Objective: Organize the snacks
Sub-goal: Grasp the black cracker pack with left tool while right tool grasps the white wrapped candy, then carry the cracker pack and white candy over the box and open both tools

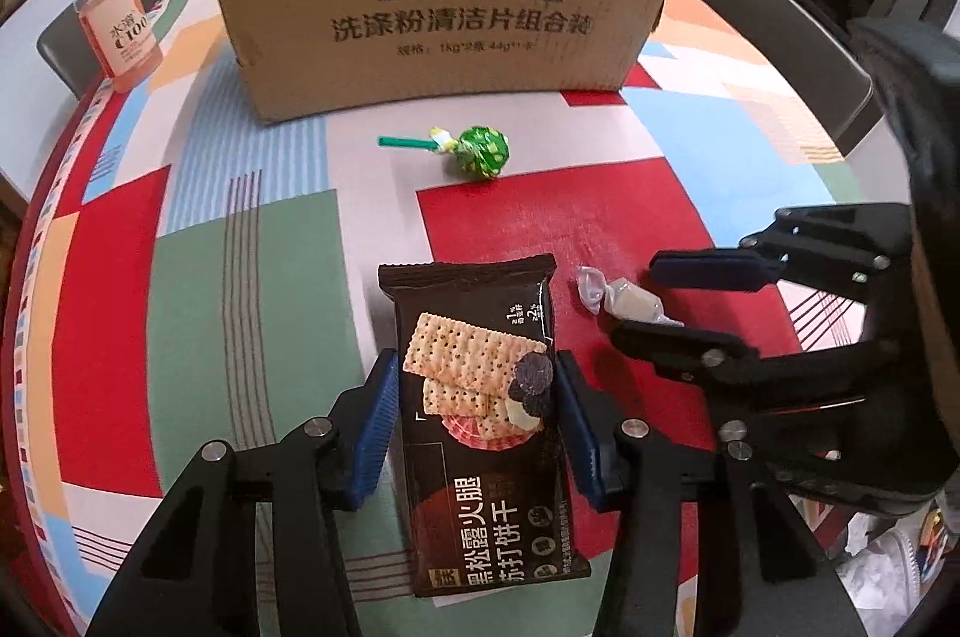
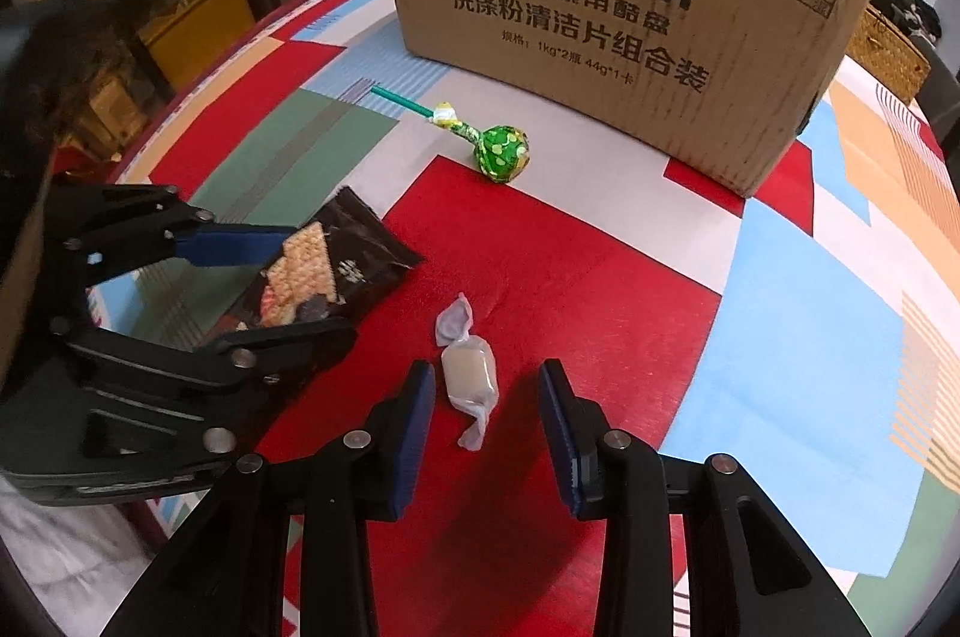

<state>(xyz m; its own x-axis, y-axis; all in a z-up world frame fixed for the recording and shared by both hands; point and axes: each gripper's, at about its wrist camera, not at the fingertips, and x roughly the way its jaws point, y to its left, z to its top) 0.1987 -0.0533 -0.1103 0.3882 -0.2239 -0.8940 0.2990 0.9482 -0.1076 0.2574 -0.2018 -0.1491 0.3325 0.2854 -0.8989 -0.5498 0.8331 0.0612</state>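
We see the dark cracker packet (image 1: 480, 415) lying flat on the patterned tablecloth (image 1: 198, 289) near the table's front edge. It sits between the wide-open pads of our left gripper (image 1: 477, 427), and we cannot tell whether they touch it. Just to its right lies a clear-wrapped candy (image 2: 468, 367), between the spread fingers of our right gripper (image 2: 486, 421), ungripped. Farther in lies a green lollipop (image 2: 501, 150), then a cardboard box (image 2: 630, 0). A drink bottle (image 1: 117, 12) stands by the table's left edge.
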